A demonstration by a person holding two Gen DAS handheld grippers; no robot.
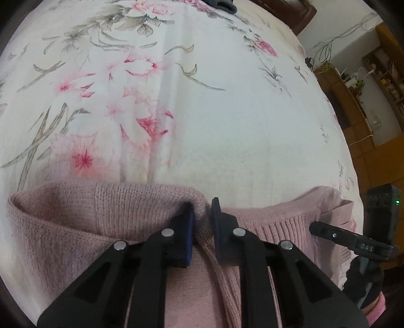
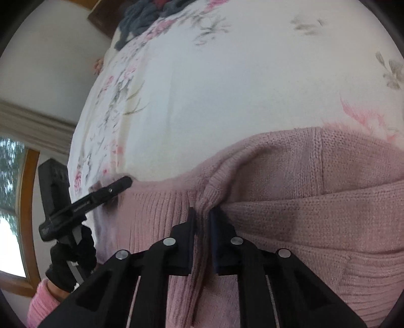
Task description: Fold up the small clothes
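On the left, the left gripper (image 1: 203,209) had its jaws drawn close on a bunched ridge of the pink knit sweater (image 1: 75,227), with only that pinch of fabric between the blue pads. The sweater lay along the near edge of the floral bedsheet (image 1: 176,101), partly doubled over itself, its ribbed hem running toward the right. Further right, the right gripper (image 2: 202,213) was likewise nearly closed on a gathered fold of the same garment near the ribbing, the wool puckering up out of the narrow gap. The knit looked soft, light and limp, with nothing stiff in it; it would probably sag and stretch between two holds rather than keep a line. Being fuzzy, it seemed unlikely to slip from the pads. A grip on the firmer ribbed edge or a seam would likely carry it best. A dark garment (image 2: 141,22) lay well apart at the far end.
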